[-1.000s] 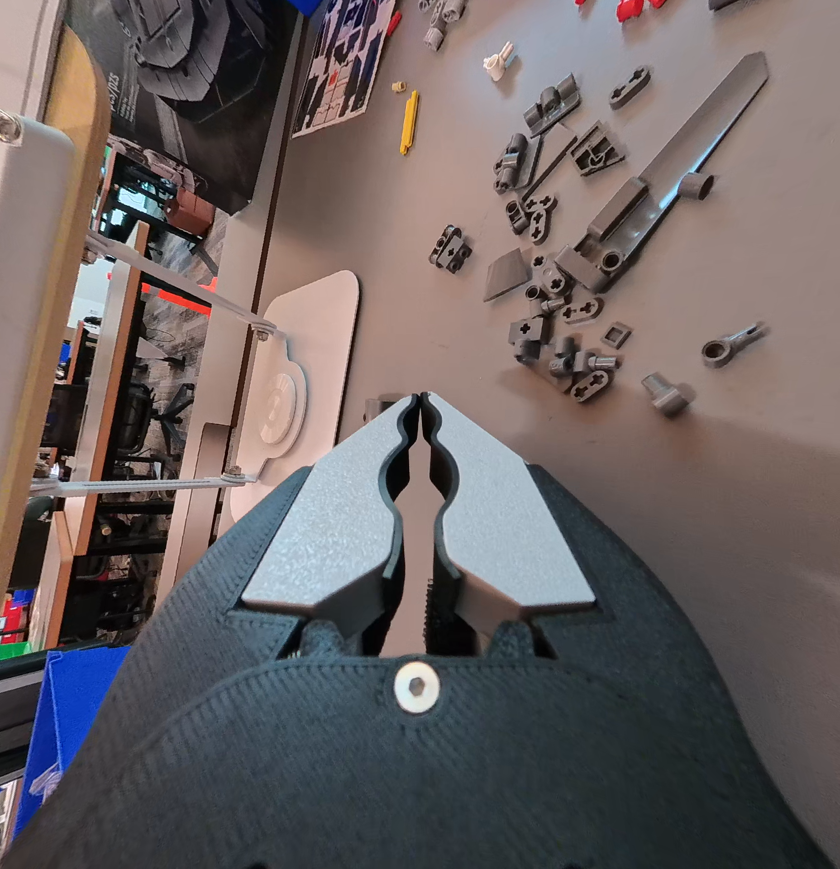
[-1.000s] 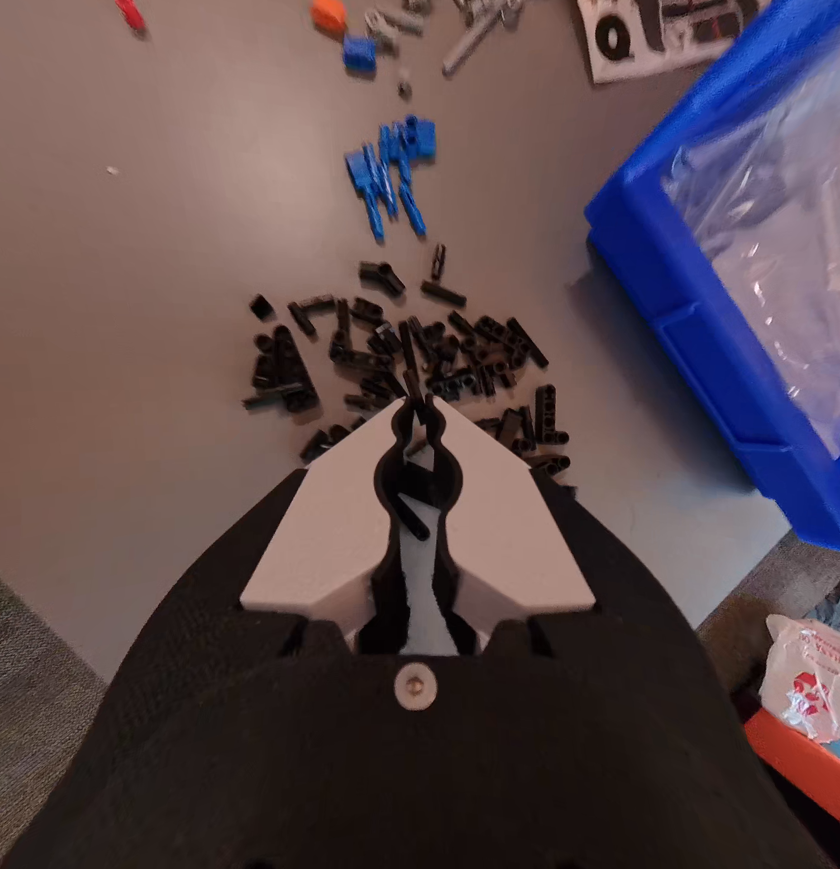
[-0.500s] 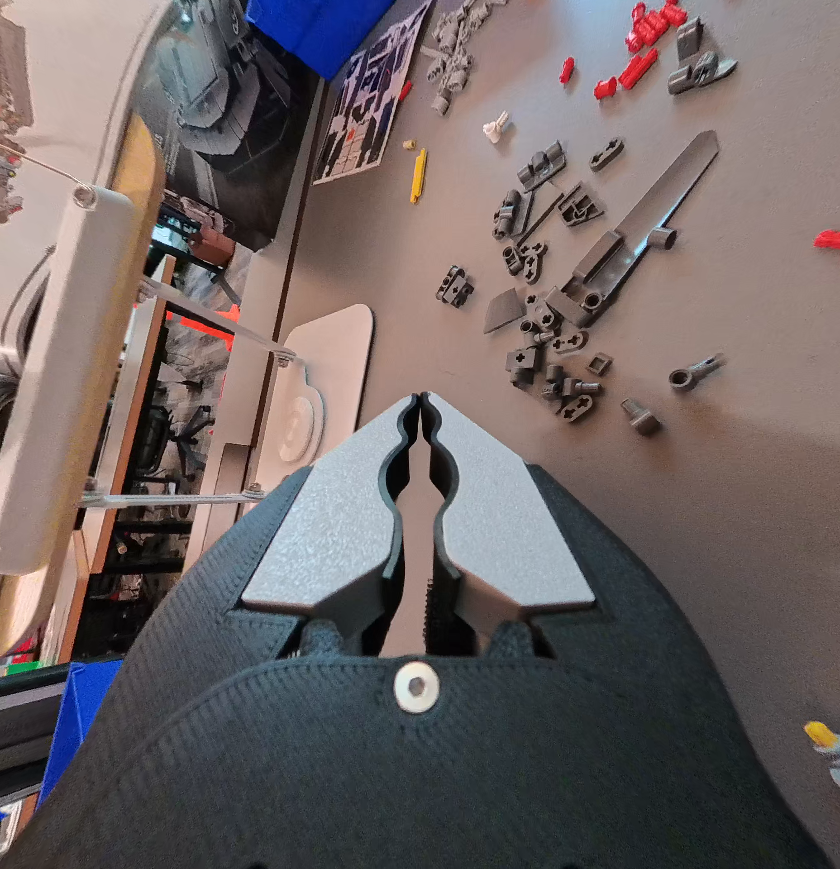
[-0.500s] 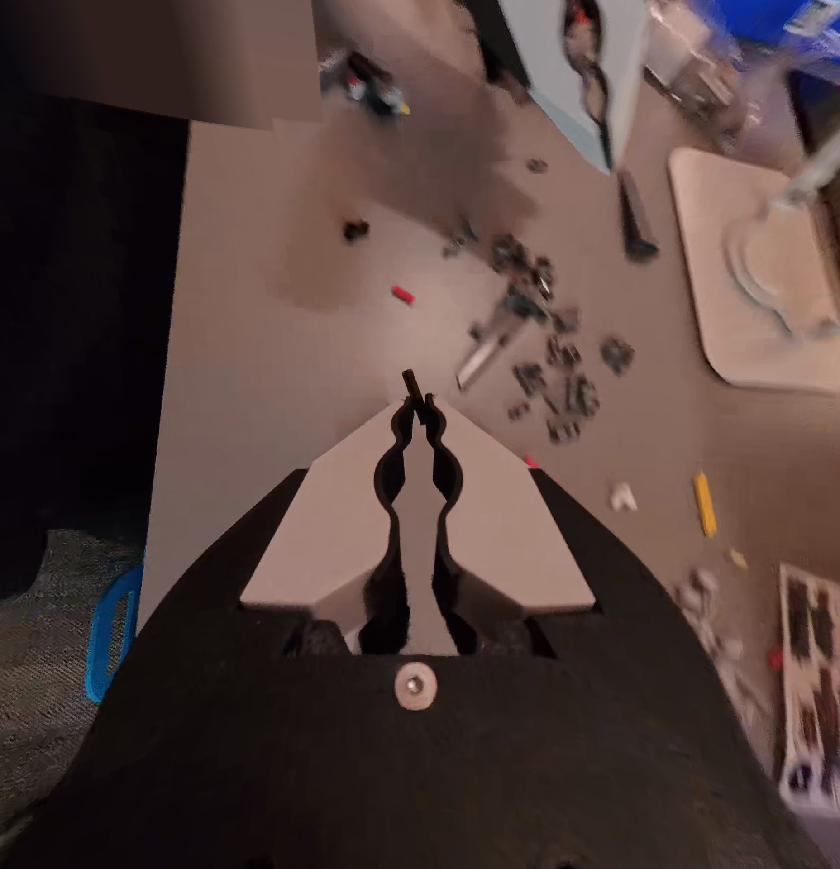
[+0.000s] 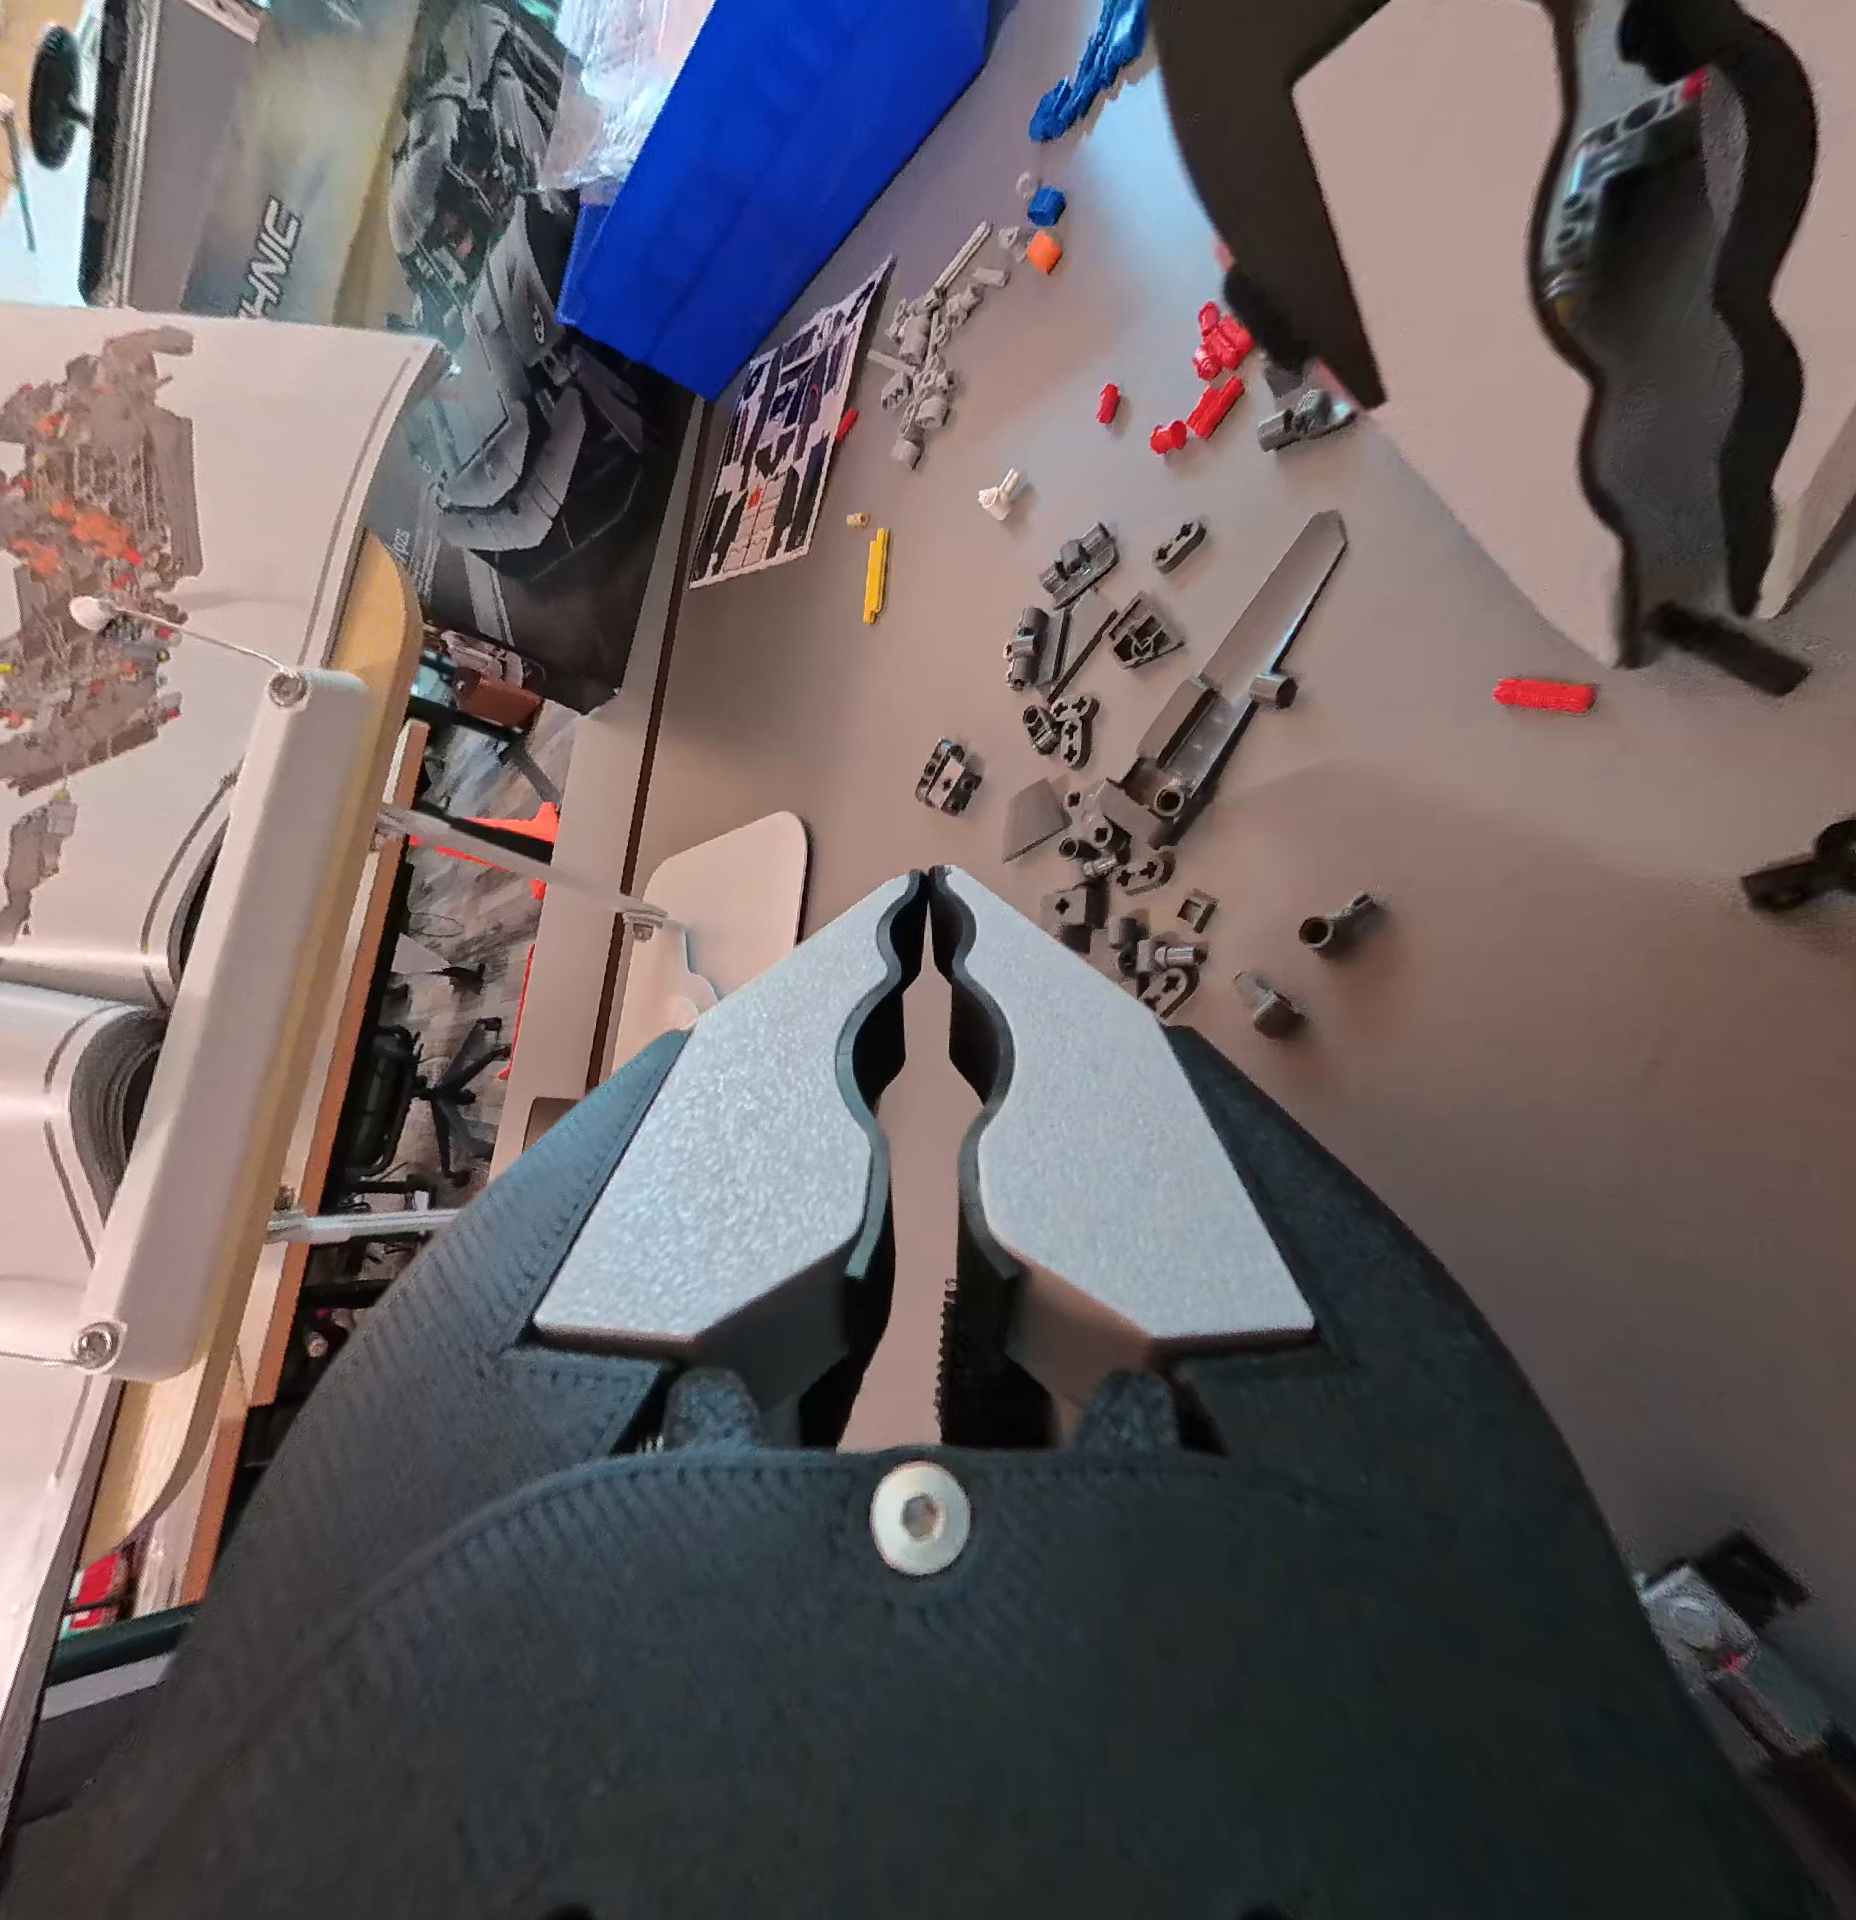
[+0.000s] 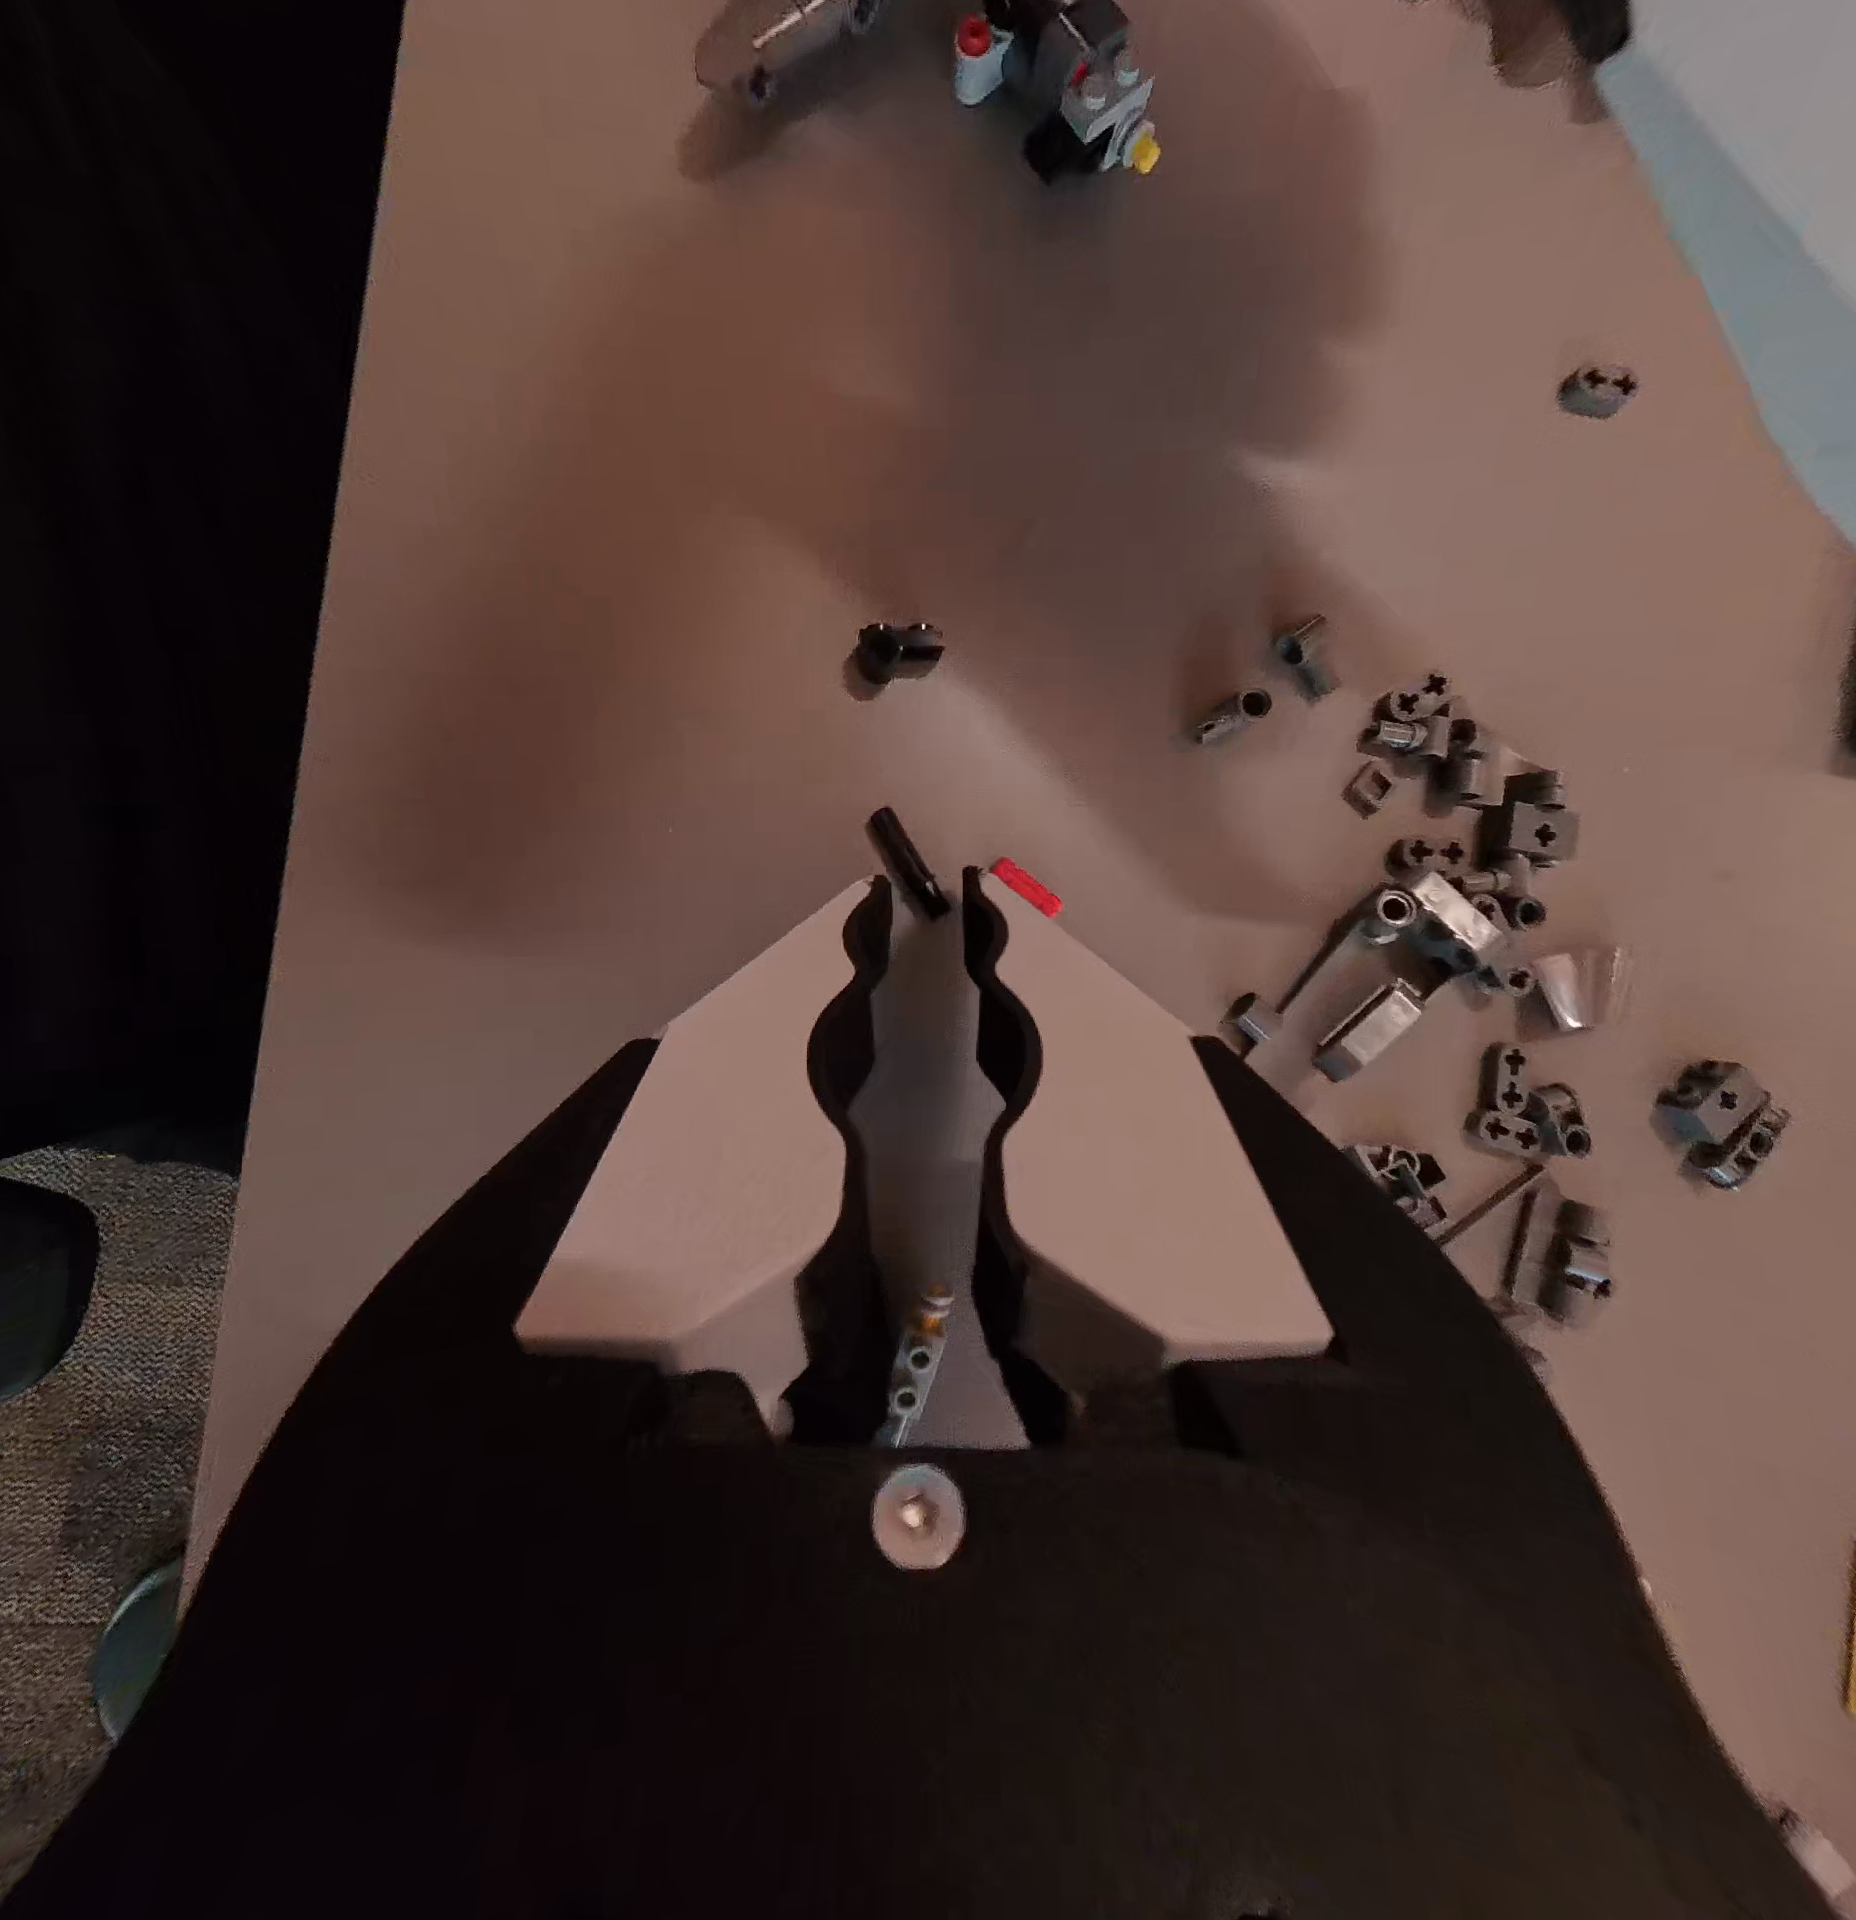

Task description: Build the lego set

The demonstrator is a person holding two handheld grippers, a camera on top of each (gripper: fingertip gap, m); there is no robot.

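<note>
Going left to right in the left wrist view: there's an open building booklet (image 5: 124, 582) propped on a stand, then a blue bin (image 5: 758, 187) and a sticker sheet (image 5: 789, 457) at the far edge of the desk (image 5: 1526, 1143). The left tool (image 5: 929, 883) hangs over the desk with its fingertips pressed together and nothing between them. Closest to it, just to its right, is a scatter of dark grey pieces (image 5: 1111, 914) with a long grey panel (image 5: 1256, 644) among them. Further right is a small red pin (image 5: 1544, 694). The right tool (image 6: 924, 894) comes down near that pin, jaws slightly parted. A short black pin (image 6: 908, 862) sits between its tips and pokes out ahead of them. There's a visible gap on one side, so I'd say it isn't clamped. The red pin lies just beside the right fingertip.
</note>
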